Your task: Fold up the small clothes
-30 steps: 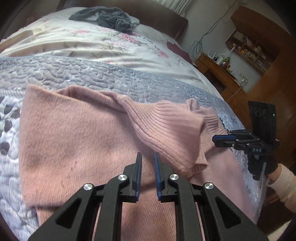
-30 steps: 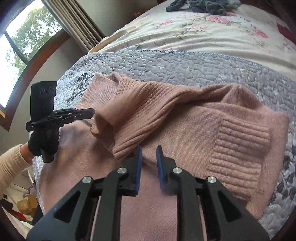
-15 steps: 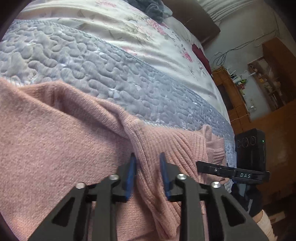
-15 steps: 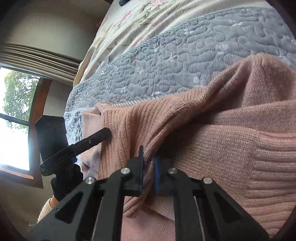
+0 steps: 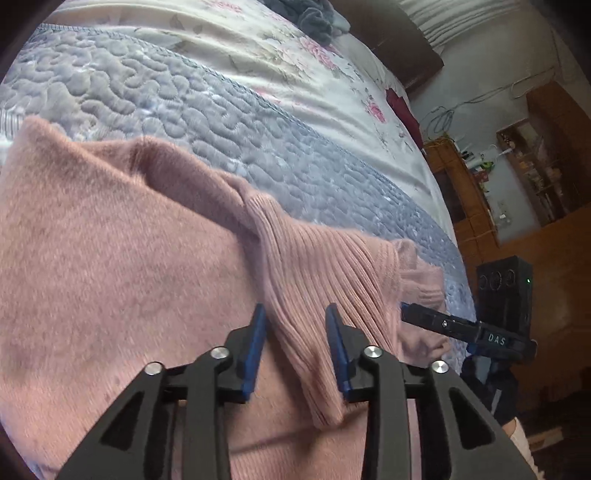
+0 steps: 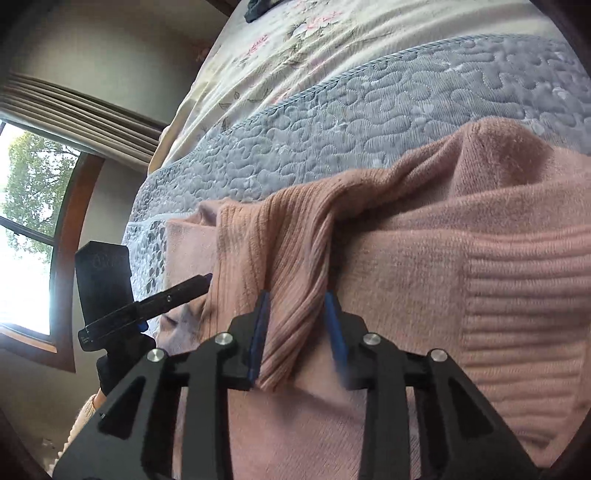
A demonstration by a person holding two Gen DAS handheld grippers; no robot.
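A pink knit sweater lies spread on the bed, with a ribbed sleeve folded across its body. My left gripper is open and low over the sweater, its blue pads on either side of the ribbed sleeve. In the right wrist view the same sleeve runs down between the pads of my open right gripper. Each view shows the other tool: the right gripper near the sleeve's far end, the left gripper at the sweater's left edge. A wide ribbed band lies at the right.
The sweater rests on a grey-blue quilted bedspread, with a floral sheet and a pile of dark clothes beyond. Wooden furniture stands past the bed's right side. A window and curtain are on the left.
Both grippers have dropped from above the sweater down close to the ribbed sleeve. Their jaws have widened and now straddle the sleeve.
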